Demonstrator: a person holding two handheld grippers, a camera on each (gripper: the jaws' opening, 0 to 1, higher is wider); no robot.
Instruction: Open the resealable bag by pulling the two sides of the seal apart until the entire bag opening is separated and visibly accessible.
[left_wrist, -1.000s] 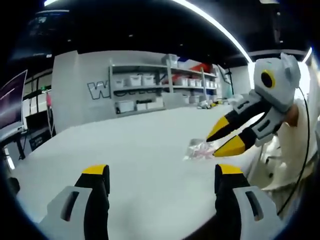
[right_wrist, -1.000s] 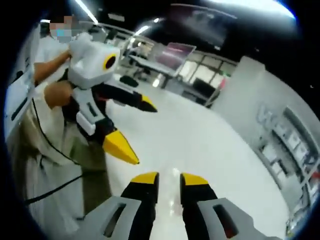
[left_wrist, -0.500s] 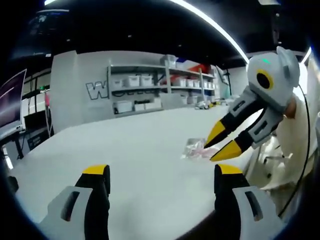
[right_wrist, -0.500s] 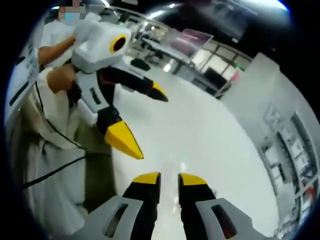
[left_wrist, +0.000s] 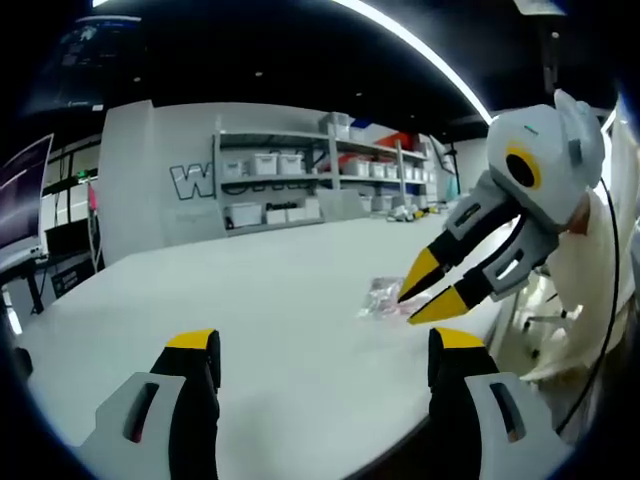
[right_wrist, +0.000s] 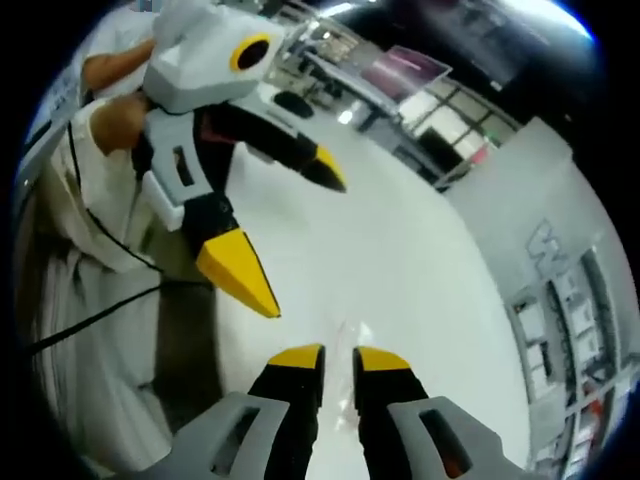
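In the left gripper view, one small clear resealable plastic bag is seen flat on the white desk at right of centre, with the narrowly parted yellow tips of the right hand-held gripper just beside it, while the left hand-held gripper is held wide and bare at the bottom of the frame. In the right gripper view, the bag is faintly seen just above the nearly closed jaws, and the left hand-held gripper is spread at upper left. One seal edge should probably be pinched by each of the two grippers before any pulling is done.

Storage shelves behind white table
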